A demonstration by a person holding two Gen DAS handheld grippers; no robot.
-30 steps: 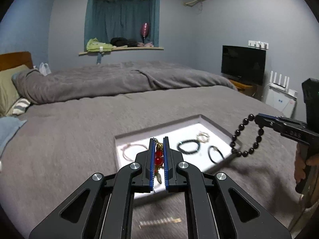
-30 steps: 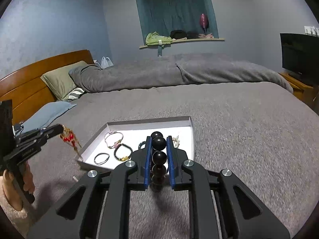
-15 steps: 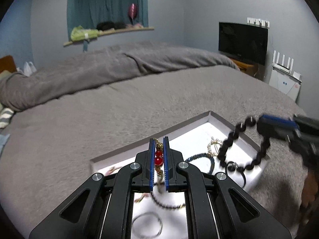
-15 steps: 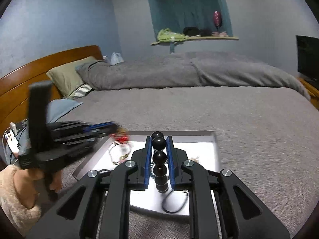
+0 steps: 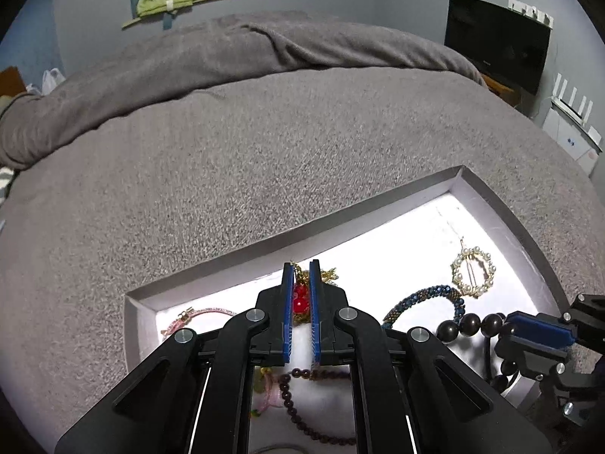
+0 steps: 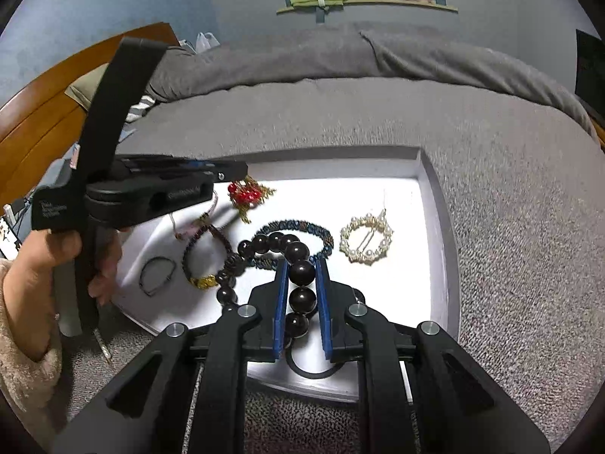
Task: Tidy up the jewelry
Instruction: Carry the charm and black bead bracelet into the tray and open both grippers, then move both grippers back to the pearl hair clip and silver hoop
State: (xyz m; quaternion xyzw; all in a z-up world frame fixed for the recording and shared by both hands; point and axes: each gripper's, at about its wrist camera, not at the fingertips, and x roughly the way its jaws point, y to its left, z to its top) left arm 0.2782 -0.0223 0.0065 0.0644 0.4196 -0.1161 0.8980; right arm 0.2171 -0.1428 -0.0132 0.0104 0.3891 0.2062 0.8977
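Observation:
A white tray (image 5: 378, 204) (image 6: 435, 204) lies on the grey bed. My left gripper (image 5: 301, 266) (image 6: 234, 170) is shut on a red-and-gold ornament (image 5: 300, 302) (image 6: 247, 195) and holds it low over the tray's far left part. My right gripper (image 6: 301, 265) (image 5: 514, 327) is shut on a black bead bracelet (image 6: 302, 272) (image 5: 469, 325), whose loop rests on the tray floor. A pearl ring brooch (image 6: 366, 238) (image 5: 472, 272), a blue beaded bracelet (image 6: 302, 229) (image 5: 423, 300), a brown bead bracelet (image 6: 206, 261), a pink bangle (image 5: 200, 316) and a thin black band (image 6: 157, 276) lie in the tray.
Grey bedspread (image 5: 227, 174) surrounds the tray. A wooden headboard (image 6: 45, 113) stands at the left, a TV (image 5: 495, 41) at the right. A hand (image 6: 56, 249) holds the left gripper's handle. A small metal pin (image 6: 103, 346) lies on the bed beside the tray.
Both grippers have moved forward and down over the tray with their pieces. The black bead bracelet, earlier hanging in the air, now touches the tray floor.

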